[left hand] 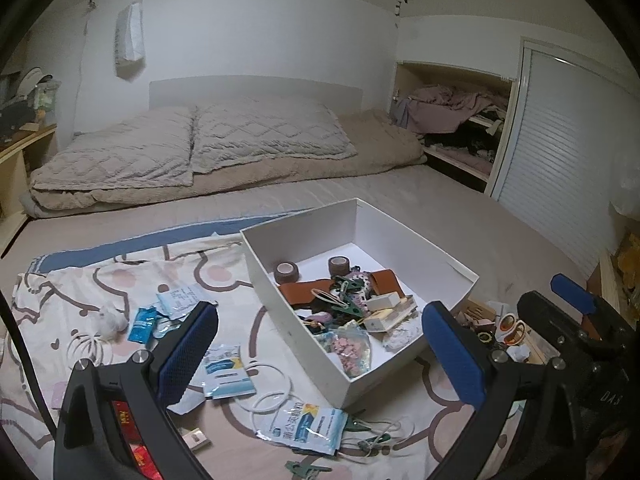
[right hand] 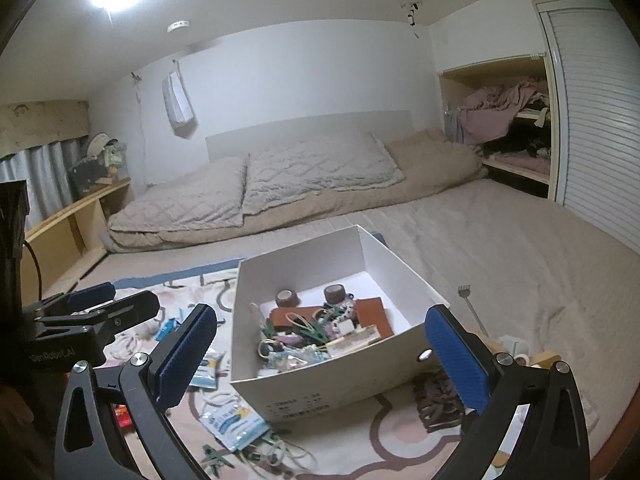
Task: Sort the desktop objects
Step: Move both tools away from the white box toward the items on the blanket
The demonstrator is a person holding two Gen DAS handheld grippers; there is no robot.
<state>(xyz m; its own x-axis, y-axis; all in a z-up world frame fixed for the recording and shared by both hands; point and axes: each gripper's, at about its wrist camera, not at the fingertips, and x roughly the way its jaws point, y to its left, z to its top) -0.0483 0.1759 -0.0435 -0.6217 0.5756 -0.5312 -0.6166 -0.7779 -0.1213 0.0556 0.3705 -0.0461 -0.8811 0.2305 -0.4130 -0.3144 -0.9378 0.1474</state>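
Observation:
A white box (left hand: 404, 364) stands on a patterned cloth (left hand: 80, 292) on the bed. It holds tape rolls (left hand: 286, 271), a brown leather piece, green clips and small packets. Blue-and-white sachets (left hand: 308, 426), white rings (left hand: 272, 378) and green clips (left hand: 308, 468) lie loose on the cloth left of and in front of the box. My left gripper (left hand: 320, 356) is open and empty, above the box's near left wall. My right gripper (right hand: 320, 356) is open and empty, above the box's near wall (right hand: 320, 392). It also shows at the right of the left wrist view (left hand: 576, 308).
Pillows (left hand: 192, 144) and a beige blanket lie at the head of the bed. An open shelf of clothes (left hand: 452, 120) and a louvred door are at the right. A wooden tray with small items (left hand: 504, 332) sits right of the box. A back scratcher (right hand: 472, 308) lies on the sheet.

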